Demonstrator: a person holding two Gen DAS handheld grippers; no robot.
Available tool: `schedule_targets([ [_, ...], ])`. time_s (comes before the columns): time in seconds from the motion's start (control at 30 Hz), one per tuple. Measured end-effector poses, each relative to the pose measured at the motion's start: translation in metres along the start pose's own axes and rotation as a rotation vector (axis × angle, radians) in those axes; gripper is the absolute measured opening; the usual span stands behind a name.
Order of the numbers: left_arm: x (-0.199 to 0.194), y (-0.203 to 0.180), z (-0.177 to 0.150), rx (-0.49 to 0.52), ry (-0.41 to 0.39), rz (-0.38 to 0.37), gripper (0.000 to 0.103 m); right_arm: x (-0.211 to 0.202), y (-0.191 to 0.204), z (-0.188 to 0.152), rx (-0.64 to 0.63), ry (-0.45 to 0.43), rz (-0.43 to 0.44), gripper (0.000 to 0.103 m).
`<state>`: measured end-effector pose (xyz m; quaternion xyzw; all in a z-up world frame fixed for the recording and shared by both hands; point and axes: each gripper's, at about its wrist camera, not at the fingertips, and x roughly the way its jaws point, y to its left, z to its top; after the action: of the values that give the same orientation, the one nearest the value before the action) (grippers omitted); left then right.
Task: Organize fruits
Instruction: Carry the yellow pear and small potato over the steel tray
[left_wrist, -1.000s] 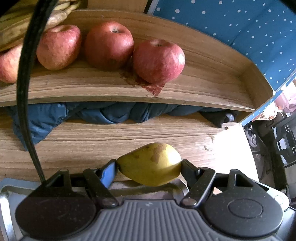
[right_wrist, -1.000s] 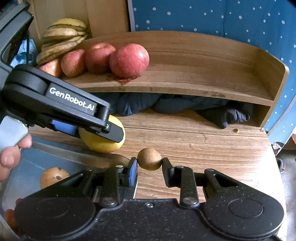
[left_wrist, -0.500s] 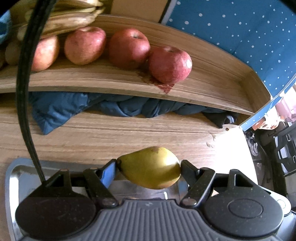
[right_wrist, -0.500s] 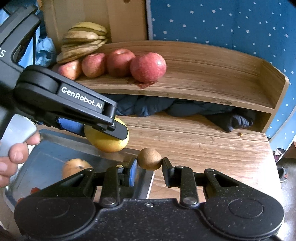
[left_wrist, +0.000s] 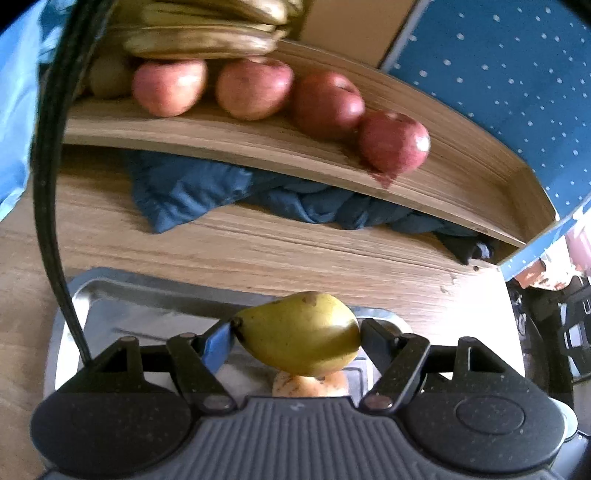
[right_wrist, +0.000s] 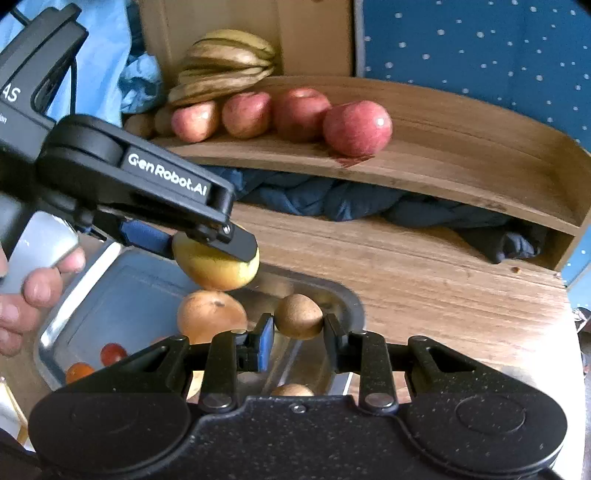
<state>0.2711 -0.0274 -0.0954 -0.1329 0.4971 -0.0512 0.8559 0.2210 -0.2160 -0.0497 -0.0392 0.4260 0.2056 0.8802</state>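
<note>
The left gripper (left_wrist: 297, 341) pinches a yellow pear (left_wrist: 298, 338) crosswise between its fingers, above the metal tray (right_wrist: 88, 295). The right gripper (right_wrist: 298, 328) angles downward, its fingers clamping a kiwi (right_wrist: 299, 316), with the pear at its 10 o'clock.

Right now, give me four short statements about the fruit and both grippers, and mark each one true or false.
1. The left gripper is shut on a yellow-green pear. True.
2. The right gripper is empty. False: it is shut on a small brown kiwi.
3. Four red apples sit on the wooden shelf. True.
4. The bananas lie in the metal tray. False: they rest at the shelf's left end, above the apples.
</note>
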Motion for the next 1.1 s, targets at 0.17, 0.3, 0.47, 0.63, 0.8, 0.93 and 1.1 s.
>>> schedule_targets([
  [0.17, -0.007, 0.012, -0.008, -0.036, -0.010, 0.023, 0.078, 0.000, 0.007, -0.003, -0.025, 0.006, 0.028, 0.031],
  [0.3, -0.012, 0.017, -0.013, -0.059, -0.014, 0.035, 0.078, -0.001, 0.013, -0.005, -0.042, 0.010, 0.044, 0.031],
  [0.47, -0.017, 0.022, -0.019, -0.084, -0.015, 0.051, 0.078, -0.002, 0.019, -0.007, -0.061, 0.019, 0.060, 0.031],
  [0.63, -0.021, 0.029, -0.026, -0.101, -0.010, 0.064, 0.078, -0.002, 0.022, -0.009, -0.079, 0.033, 0.077, 0.031],
  [0.8, -0.024, 0.035, -0.031, -0.113, -0.006, 0.074, 0.078, -0.003, 0.026, -0.011, -0.094, 0.045, 0.086, 0.031],
  [0.93, -0.024, 0.039, -0.034, -0.120, 0.000, 0.082, 0.078, -0.004, 0.027, -0.013, -0.099, 0.050, 0.091, 0.031],
  [1.1, -0.025, 0.044, -0.039, -0.126, 0.011, 0.088, 0.078, -0.005, 0.028, -0.015, -0.102, 0.057, 0.093, 0.031],
])
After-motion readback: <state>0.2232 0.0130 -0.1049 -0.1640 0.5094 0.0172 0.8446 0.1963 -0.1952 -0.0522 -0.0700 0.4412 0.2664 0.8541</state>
